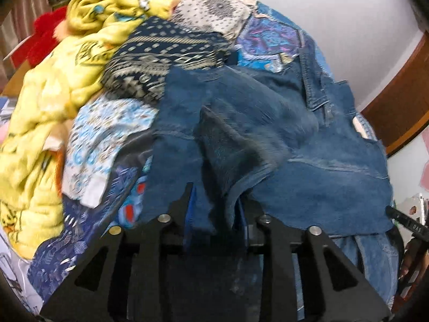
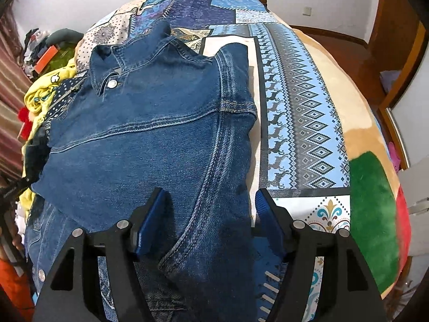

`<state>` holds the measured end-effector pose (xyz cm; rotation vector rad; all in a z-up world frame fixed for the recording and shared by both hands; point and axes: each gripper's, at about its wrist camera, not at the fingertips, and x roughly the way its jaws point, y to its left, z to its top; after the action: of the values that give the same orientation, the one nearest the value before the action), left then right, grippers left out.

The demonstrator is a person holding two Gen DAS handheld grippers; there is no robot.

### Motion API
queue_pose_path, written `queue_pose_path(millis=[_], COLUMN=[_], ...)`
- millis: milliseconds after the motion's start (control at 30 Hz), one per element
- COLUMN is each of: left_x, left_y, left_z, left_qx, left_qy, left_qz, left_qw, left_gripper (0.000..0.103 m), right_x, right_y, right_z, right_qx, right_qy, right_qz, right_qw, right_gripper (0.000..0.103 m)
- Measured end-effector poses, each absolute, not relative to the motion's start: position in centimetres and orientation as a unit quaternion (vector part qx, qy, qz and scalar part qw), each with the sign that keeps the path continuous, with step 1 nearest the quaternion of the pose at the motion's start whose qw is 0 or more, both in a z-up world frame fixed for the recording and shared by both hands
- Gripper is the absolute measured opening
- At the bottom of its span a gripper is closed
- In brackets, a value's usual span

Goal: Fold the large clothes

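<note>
Denim fills the near field of both wrist views: the left gripper [image 1: 215,209] has its fingers [image 1: 185,201] clenched on a bunched fold of the denim jacket [image 1: 308,161], while the right gripper [image 2: 209,214] holds its blue-padded fingers [image 2: 264,212] spread apart, straddling a sleeve of the same jacket without pinching it. The jacket lies flat on the bed, collar [image 2: 107,56] and metal button [image 2: 112,82] at its far end. Beneath it spreads a patchwork bedspread [image 2: 308,123] in blue, white and grey prints. Farther left sit a navy patterned cloth [image 1: 161,61] and a yellow fleece garment [image 1: 45,112]. No legible writing is visible on the clothing.
</note>
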<state>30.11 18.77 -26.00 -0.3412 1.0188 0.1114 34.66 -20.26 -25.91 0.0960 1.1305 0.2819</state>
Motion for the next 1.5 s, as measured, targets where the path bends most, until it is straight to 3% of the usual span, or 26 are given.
queue_pose_path(millis=[67,133,300,433,600,800,1033,1167,1267,1433,1500], left_x=[29.5,28.8,27.3,27.1,28.8,33.6,39.6,41.9,43.5,45.4,45.7], left_y=[19.3,19.8,21.2,22.1,24.0,25.6,26.4,26.9,27.4,27.8,27.9], left_z=[-26.2,-26.5,-26.4,-24.4,-20.9,-19.8,-24.2,-26.5,-27.7,-28.9,-29.1], left_qx=[-0.146,-0.137,-0.118,-0.088,-0.084,-0.105,-0.131,-0.150,-0.151,-0.154,-0.162], left_qy=[0.491,0.499,0.513,0.510,0.477,0.470,0.516,0.530,0.534,0.536,0.537], left_qz=[0.073,0.082,0.090,0.085,0.083,0.063,0.026,0.016,0.016,0.013,0.010], left_qw=[0.856,0.852,0.845,0.852,0.871,0.874,0.846,0.834,0.832,0.830,0.828], left_gripper=[0.032,0.038,0.065,0.068,0.080,0.083,0.083,0.081,0.065,0.045,0.030], right_x=[34.6,34.5,34.6,35.0,36.0,38.7,42.9,45.5,46.6,47.6,47.9], right_y=[-20.1,-20.0,-19.9,-19.8,-20.1,-20.3,-20.5,-21.1,-21.3,-20.7,-20.5], right_z=[-25.9,-25.9,-25.8,-25.3,-23.6,-21.3,-22.6,-25.0,-26.5,-27.7,-27.8], right_qx=[0.040,0.038,0.032,0.021,0.019,0.032,0.054,0.072,0.085,0.090,0.099], right_qy=[0.531,0.531,0.533,0.538,0.523,0.494,0.503,0.527,0.546,0.552,0.549], right_qz=[0.128,0.124,0.119,0.125,0.127,0.130,0.137,0.137,0.139,0.157,0.159], right_qw=[0.836,0.838,0.837,0.833,0.842,0.859,0.852,0.836,0.822,0.814,0.815], right_gripper=[0.065,0.066,0.068,0.068,0.068,0.071,0.076,0.076,0.074,0.051,0.040])
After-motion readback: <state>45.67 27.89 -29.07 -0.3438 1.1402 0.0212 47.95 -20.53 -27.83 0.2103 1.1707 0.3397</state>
